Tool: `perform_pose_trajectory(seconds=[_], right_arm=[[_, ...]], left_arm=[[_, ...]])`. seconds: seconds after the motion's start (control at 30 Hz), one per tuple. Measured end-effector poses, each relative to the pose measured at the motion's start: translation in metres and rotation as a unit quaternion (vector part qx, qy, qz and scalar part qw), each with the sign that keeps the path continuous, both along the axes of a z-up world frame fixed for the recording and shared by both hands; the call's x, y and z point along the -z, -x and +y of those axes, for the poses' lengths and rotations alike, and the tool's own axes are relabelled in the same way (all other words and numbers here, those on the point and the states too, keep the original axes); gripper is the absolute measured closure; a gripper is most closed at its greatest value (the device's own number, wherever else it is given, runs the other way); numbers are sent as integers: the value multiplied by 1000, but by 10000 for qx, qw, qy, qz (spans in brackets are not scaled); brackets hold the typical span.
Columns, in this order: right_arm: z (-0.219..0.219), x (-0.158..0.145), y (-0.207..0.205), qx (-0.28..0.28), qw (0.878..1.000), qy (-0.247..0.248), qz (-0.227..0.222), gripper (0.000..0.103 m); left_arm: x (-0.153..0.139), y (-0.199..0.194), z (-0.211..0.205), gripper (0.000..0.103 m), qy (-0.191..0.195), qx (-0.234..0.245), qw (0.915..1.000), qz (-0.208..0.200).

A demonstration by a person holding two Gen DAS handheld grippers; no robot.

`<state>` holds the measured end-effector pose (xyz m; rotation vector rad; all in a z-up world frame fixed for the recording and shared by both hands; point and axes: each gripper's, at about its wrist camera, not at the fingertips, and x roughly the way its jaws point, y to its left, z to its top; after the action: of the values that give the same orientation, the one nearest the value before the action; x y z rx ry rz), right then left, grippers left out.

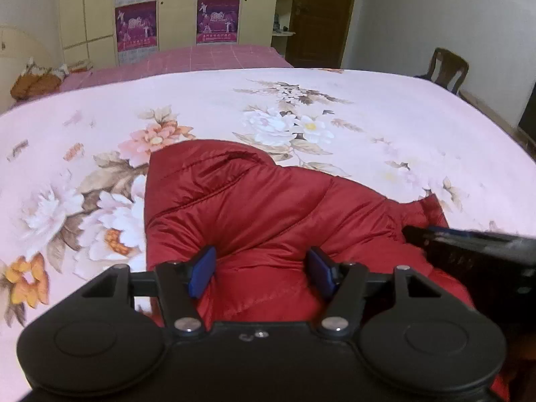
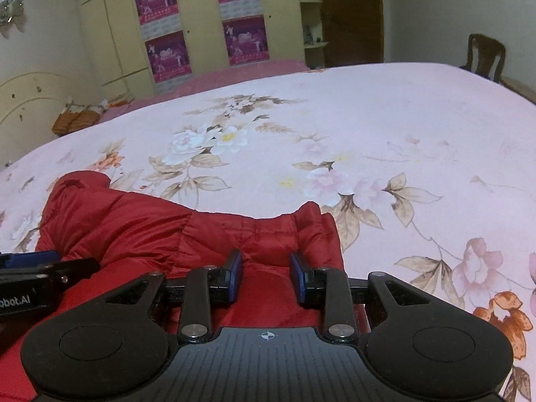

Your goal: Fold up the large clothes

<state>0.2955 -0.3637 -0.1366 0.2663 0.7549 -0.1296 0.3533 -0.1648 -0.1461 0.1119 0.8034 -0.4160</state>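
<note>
Red padded jacket [image 1: 268, 207] under both tongs on the flowered bedspread [image 1: 368, 107].

The left gripper [image 1: 262, 264] and right gripper [image 2: 266, 269] stand side by side, jaws spread apart, red fabric bulging between the blue pads [image 1: 204, 269], nothing pinched.

I read one legible marking: "obot.AI", cut off at the frame edge, printed in white on the black body of the left claw [image 2: 50, 276]. Print on the purple posters [image 2: 246, 38] behind it is too blurred to read.
</note>
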Motion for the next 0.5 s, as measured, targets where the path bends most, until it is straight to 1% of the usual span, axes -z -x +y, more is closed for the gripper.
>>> perform_pose_trajectory(seconds=[0.07,0.13,0.23,0.33,0.5], right_arm=[[-3,-10,2,-17,10000,-58,60,73],[-2,-23,10,4,10000,-67,13,73],[1,-43,26,-85,9999,25,-72,73],[4,-60,47,-212,9995,91,-212,73],[10,-72,84,-465,9984,150,-280,73]], left_arm=[[-4,4,0,42,-80,-19,9999,-74],[-10,7,1,44,-91,-102,9999,-88],[-21,15,4,44,-3,-204,9998,-86],[-33,27,6,44,68,-168,9997,-133],[-47,53,8,43,140,-60,9997,-210]])
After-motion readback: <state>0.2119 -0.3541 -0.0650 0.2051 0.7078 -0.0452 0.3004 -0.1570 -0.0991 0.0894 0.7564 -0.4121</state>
